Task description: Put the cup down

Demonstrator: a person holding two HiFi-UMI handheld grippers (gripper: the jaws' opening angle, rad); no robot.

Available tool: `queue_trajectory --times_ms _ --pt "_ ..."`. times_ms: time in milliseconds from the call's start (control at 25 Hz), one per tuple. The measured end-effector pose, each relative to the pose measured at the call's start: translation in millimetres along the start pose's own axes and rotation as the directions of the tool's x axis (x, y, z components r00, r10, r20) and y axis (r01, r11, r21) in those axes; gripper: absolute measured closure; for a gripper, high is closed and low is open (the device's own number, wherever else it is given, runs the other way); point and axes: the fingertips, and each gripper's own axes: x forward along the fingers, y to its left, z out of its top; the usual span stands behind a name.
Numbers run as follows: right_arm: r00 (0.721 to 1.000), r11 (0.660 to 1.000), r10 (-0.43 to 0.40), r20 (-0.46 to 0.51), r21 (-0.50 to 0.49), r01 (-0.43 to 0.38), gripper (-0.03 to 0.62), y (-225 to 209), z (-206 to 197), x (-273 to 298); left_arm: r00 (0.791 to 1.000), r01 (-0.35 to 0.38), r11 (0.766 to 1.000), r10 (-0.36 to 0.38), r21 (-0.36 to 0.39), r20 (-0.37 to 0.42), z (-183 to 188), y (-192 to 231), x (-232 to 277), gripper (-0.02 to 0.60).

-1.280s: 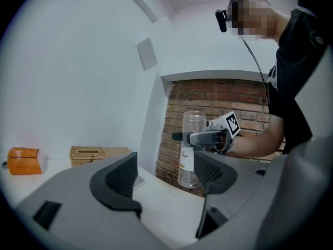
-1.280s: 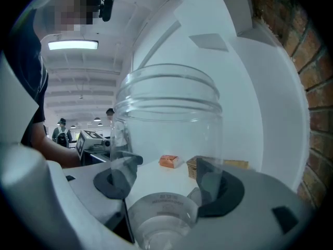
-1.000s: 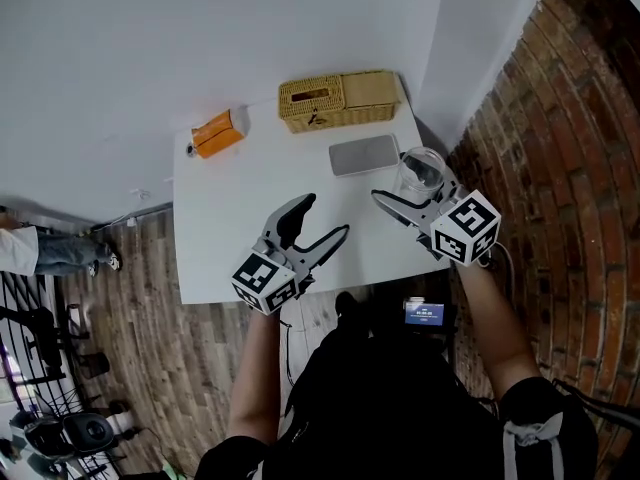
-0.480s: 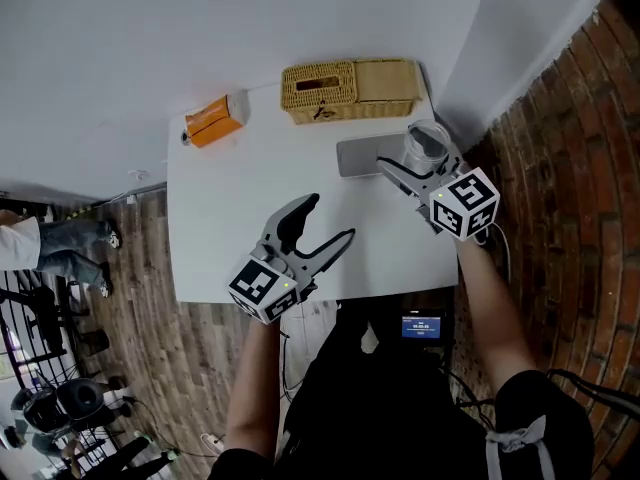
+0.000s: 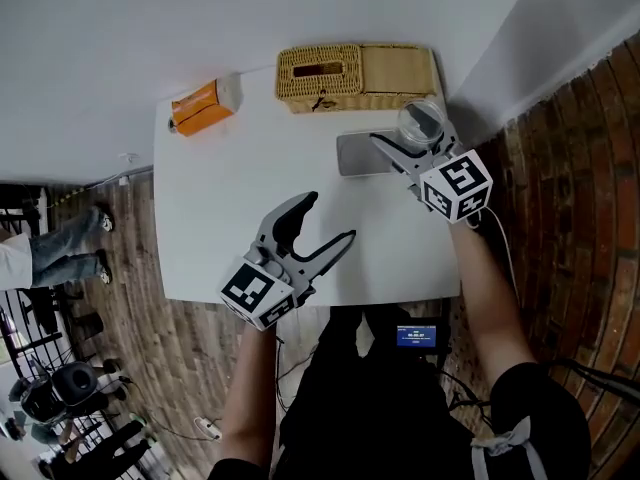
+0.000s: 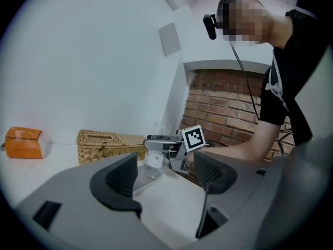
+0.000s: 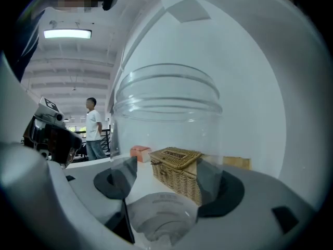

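A clear plastic cup stands upright between the jaws of my right gripper, which is shut on its sides. The cup is at the table's far right, over the right end of a flat grey tray; whether its base touches the tray I cannot tell. In the right gripper view the cup fills the middle, with a dark pad pressed on each side. The left gripper view shows the cup from the side. My left gripper is open and empty above the table's near middle.
A wicker basket sits along the white table's far edge, just behind the tray. An orange box lies at the far left corner. A brick wall runs along the right. A person stands far off.
My right gripper has carried the cup away from me, toward the far edge, to a spot over the grey tray near the basket. The left gripper has stayed open in place.
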Motion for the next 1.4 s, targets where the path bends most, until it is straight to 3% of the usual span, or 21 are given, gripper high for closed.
queue_trajectory --times_ms 440,680,1000,1080,1160,1400 --pt "0.999 0.999 -0.005 0.039 -0.051 0.007 0.223 -7.5 -2.9 14.0 1.000 -0.024 0.999 0.024 -0.023 -0.015 -7.0 12.5 -3.7 0.238" --pt "0.997 0.990 0.026 0.066 -0.143 -0.016 0.223 6.3 -6.2 9.2 0.999 -0.029 0.999 0.029 -0.022 -0.016 -7.6 15.2 -4.5 0.238" --pt "0.997 0.990 0.021 0.076 -0.141 -0.010 0.218 6.0 -5.2 8.3 0.999 -0.029 0.999 0.029 -0.023 -0.015 -8.2 12.2 -8.7 0.238" --pt "0.998 0.991 0.016 0.065 -0.132 -0.007 0.201 5.4 -6.1 9.3 0.999 -0.031 0.999 0.030 -0.023 -0.015 -7.9 12.3 -11.2 0.238" --pt "0.999 0.993 0.019 0.051 -0.114 -0.013 0.117 5.5 -10.0 10.5 0.999 -0.032 0.999 0.032 -0.023 -0.014 -8.1 12.1 -13.6 0.238" --pt "0.999 0.997 -0.008 0.040 -0.079 0.011 0.100 -1.6 -13.3 2.9 0.999 -0.034 0.999 0.034 -0.020 -0.010 -8.1 11.2 -18.4 0.238"
